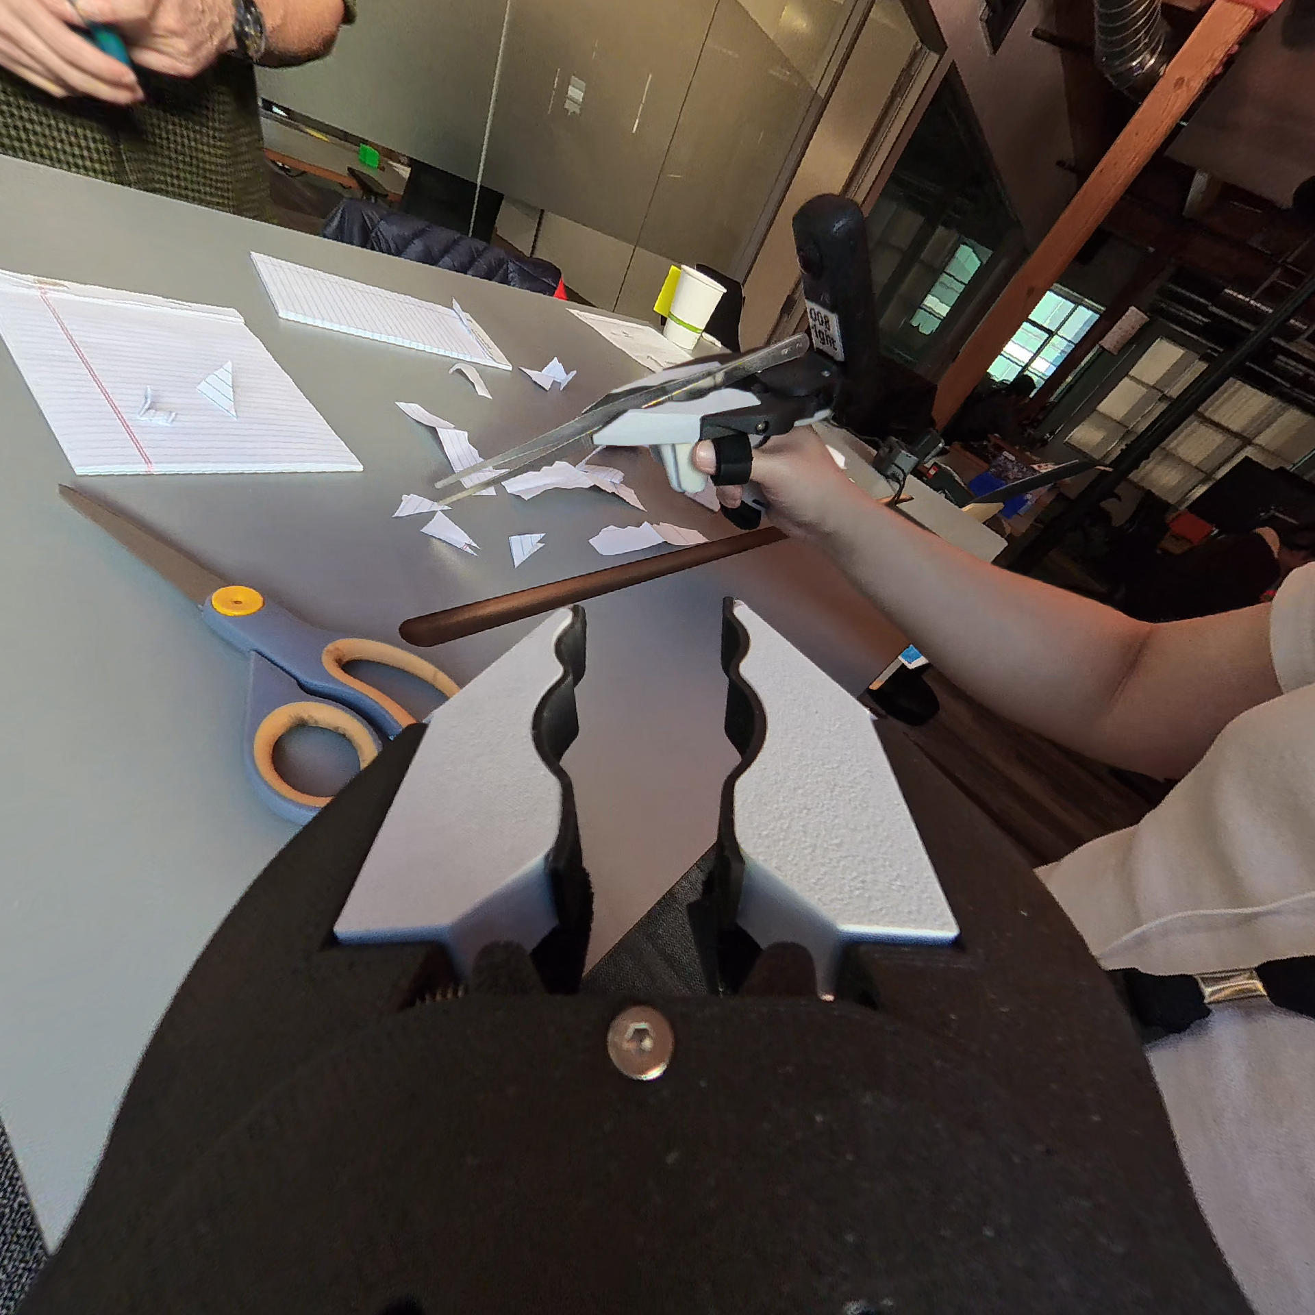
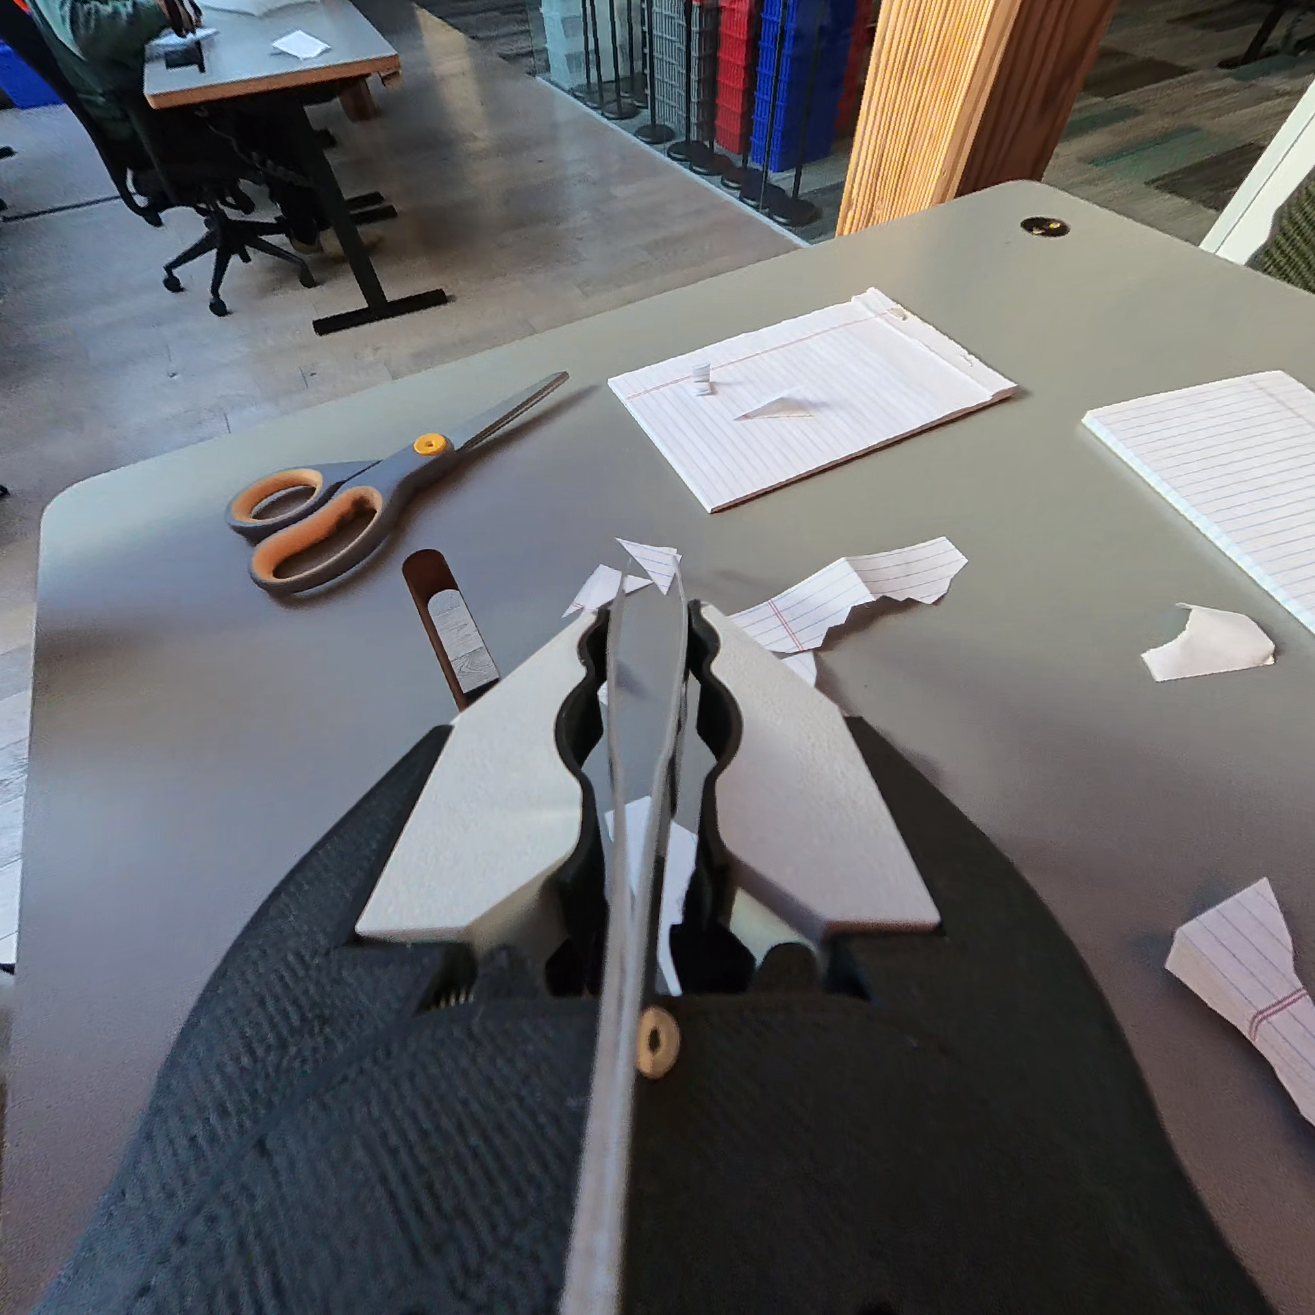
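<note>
**Gripping Tweezers Over Scattered Paper**

Clamping a pair of long metal tweezers (image 2: 644, 711) between its white fingers, the right gripper (image 2: 646, 619) hung tilted above the grey table (image 2: 178, 711). The tweezers ran forward past the fingertips, and their tips met a small triangular scrap of lined paper (image 2: 651, 562); whether the scrap was pinched or merely touched could not be told. In the left wrist view the same tweezers (image 1: 612, 420) slanted down toward the torn paper pieces (image 1: 555, 480), with a person's hand (image 1: 783, 484) around the gripper's handle.

The left gripper (image 1: 653, 619) stood empty, its jaws apart by a moderate gap, hovering over the table's near edge. Just beyond its fingertips lay a dark brown rod (image 1: 583, 590), and to the left of them a pair of scissors (image 1: 299, 683) with grey and orange handles, blades shut.

Farther from the scissors sat a lined notepad (image 1: 164, 384) bearing two small paper bits, and a second pad (image 1: 370, 313) behind the scraps. A white paper cup (image 1: 694, 306) stood near the table's far edge. Another person's hands (image 1: 107, 43) showed at the far side. Around the table lay a wood floor, a timber post (image 2: 946, 107), another desk with an office chair (image 2: 213, 213), and stacked red and blue crates (image 2: 768, 78).
</note>
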A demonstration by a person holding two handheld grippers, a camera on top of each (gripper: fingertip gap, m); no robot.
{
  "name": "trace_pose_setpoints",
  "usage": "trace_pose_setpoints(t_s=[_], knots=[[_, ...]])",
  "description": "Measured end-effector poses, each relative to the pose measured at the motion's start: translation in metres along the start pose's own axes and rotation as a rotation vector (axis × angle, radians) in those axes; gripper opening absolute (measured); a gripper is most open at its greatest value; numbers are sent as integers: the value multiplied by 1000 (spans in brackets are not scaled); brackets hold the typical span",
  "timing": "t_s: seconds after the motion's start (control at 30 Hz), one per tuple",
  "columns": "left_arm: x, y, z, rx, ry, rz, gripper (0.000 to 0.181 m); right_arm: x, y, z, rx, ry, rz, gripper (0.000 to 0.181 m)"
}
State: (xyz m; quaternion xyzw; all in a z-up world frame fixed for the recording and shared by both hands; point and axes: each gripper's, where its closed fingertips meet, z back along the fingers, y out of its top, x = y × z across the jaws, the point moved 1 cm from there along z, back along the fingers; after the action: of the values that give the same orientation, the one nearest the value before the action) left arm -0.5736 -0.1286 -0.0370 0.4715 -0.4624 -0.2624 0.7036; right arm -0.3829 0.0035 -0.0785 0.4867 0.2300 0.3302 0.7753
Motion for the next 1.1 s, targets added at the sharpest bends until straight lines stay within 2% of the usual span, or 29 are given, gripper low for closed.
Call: trace_pose_setpoints(t_s=[0.33, 0.63, 0.77, 1.1], knots=[[6, 2, -1, -6, 4, -15, 36, 5, -8, -9, 1, 11, -40, 19], [8, 4, 1, -1, 8, -16, 36, 1, -10, -7, 11, 12, -44, 16], [11, 3, 0, -3, 5, -17, 36, -1, -4, -2, 45, 38, -39, 21], [13, 2, 1, -4, 5, -18, 36, 5, -6, -10, -11, 35, -28, 21]])
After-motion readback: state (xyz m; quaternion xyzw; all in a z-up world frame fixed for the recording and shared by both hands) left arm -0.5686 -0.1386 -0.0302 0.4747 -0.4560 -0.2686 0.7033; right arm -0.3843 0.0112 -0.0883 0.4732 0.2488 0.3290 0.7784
